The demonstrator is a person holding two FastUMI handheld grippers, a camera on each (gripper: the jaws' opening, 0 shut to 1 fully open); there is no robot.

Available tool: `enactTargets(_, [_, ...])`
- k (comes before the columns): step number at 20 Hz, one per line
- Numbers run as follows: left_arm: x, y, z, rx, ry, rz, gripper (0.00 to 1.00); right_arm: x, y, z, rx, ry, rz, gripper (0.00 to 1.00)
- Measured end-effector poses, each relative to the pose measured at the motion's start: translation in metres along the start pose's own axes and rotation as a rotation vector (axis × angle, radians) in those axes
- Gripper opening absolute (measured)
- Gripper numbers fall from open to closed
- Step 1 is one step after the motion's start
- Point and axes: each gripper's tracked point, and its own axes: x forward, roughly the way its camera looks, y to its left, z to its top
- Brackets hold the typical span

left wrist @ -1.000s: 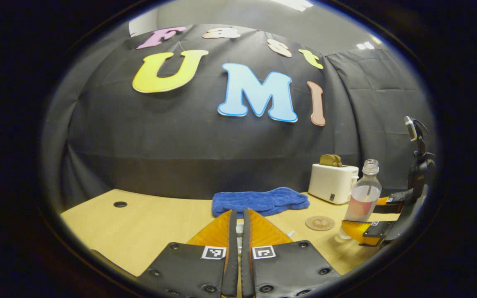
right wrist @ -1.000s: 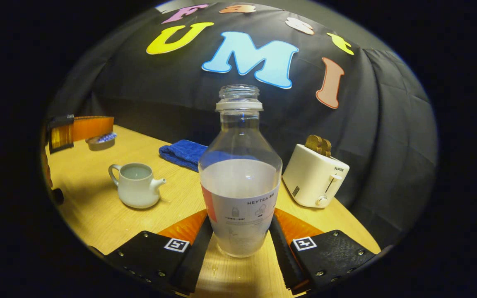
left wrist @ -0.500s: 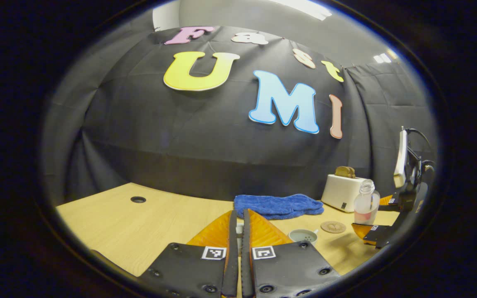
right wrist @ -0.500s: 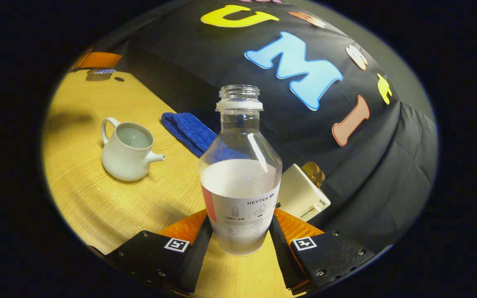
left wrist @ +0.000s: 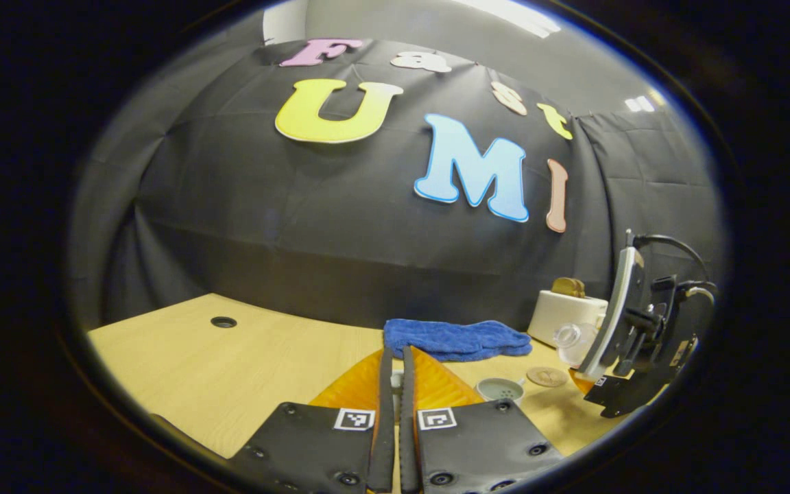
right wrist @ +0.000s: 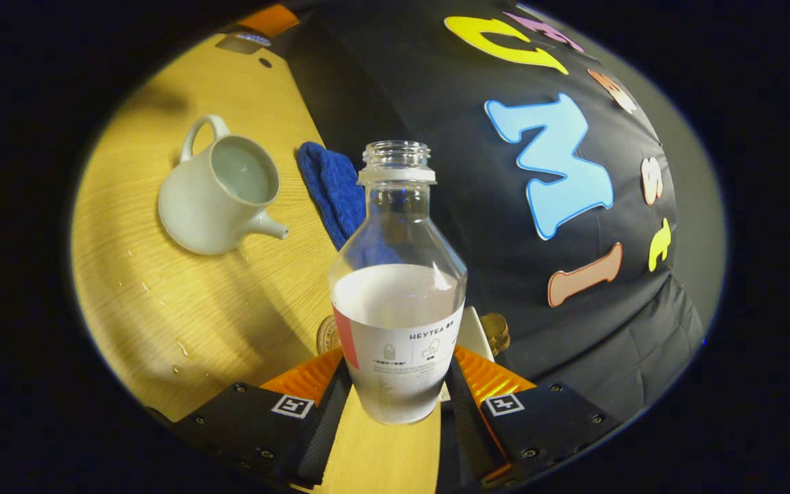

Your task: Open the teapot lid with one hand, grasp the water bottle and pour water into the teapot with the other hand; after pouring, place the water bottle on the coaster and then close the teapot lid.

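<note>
Inspection of my two tongs: my right gripper [right wrist: 395, 394] is clenched on one water bottle [right wrist: 397, 295], a finger pressed against each side of its labelled lower body. That bottle is uncapped, about half full, and held clear of the table [right wrist: 162, 302]. From the right gripper view, one white teapot [right wrist: 220, 195] stands on the table, open at the top, its handle turned away and its spout pointing toward the bottle. One blue cloth [right wrist: 332, 189] lies just beyond the spout, against the booth wall. One round coaster [right wrist: 326, 335] shows partly behind the bottle's base, and one white toaster [right wrist: 481, 336] with brown toast in its slot peeks out beside it. A few water droplets [right wrist: 162, 295] lie on the wood near the teapot. From the left gripper view, my left gripper [left wrist: 395, 412] has its two fingers drawn together with only a narrow slit between them; a small pale object sits in that slit, but I cannot tell what it is. Beyond them I count one teapot [left wrist: 500, 389], one coaster [left wrist: 546, 376], one cloth [left wrist: 457, 339], one toaster [left wrist: 566, 309], and the bottle [left wrist: 571, 339] tilted in my right gripper [left wrist: 631, 357] at the right edge. One round hole [left wrist: 223, 322] marks the tabletop [left wrist: 230, 370] at far left.
</note>
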Motion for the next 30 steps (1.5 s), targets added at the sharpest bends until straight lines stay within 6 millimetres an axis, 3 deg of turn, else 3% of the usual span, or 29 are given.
enactTargets(9, [0.001,0.001,-0.001,-0.025,-0.004,0.002,0.09,0.005,0.004,0.018,-0.259,-0.040,-0.010,0.75])
enactTargets(21, [0.002,0.010,-0.009,-0.044,0.010,0.021,0.09,0.017,-0.023,0.038,-0.507,-0.063,-0.093,0.75])
enactTargets(30, [0.002,0.016,-0.003,-0.076,0.003,0.024,0.10,0.017,-0.032,0.051,-0.655,-0.093,-0.143,0.75])
